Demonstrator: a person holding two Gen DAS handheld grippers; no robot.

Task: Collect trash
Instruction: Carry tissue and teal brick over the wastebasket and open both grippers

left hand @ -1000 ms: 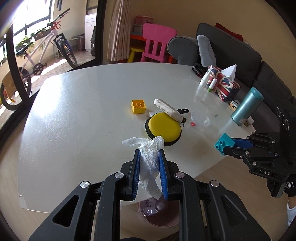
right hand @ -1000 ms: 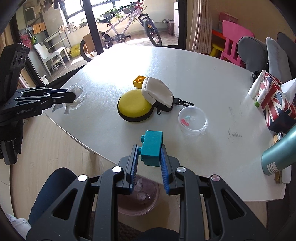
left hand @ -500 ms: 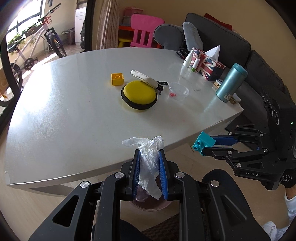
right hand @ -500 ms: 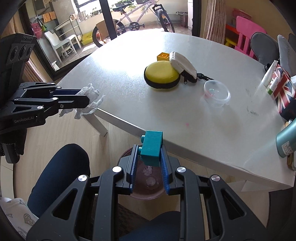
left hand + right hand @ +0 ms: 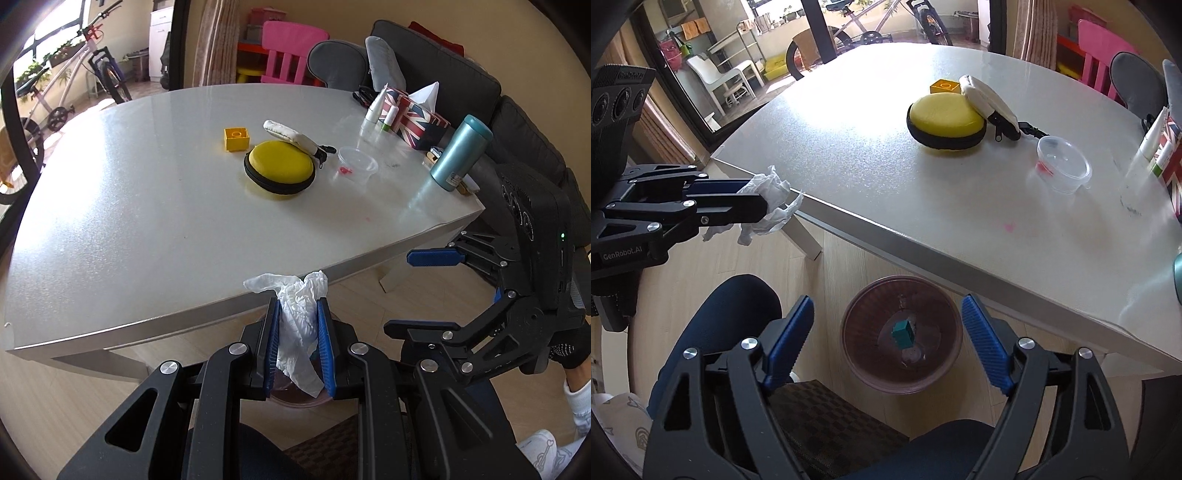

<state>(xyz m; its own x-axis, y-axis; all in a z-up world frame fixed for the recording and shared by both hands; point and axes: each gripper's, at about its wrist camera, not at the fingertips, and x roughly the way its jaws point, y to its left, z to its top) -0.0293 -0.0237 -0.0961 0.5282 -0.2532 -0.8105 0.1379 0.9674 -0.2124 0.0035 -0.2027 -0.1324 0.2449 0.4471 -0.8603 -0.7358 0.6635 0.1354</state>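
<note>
Teal block (image 5: 902, 334) lies in the waste bin (image 5: 866, 376).
Right gripper (image 5: 887, 341) fingers have just spread wide, nothing between them; left gripper (image 5: 297, 341) fingers pinch crumpled tissue (image 5: 297, 314).

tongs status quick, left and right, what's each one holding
Left tongs: shut on the crumpled tissue.
Right tongs: just opened, nothing between them; the teal block lies in the bin below.

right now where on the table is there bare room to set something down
The wide near-left stretch of the table, from the yellow case and yellow block out to the edges, is bare. The far right is crowded: plastic cup, teal bottle, flag tissue box, tubes.
</note>
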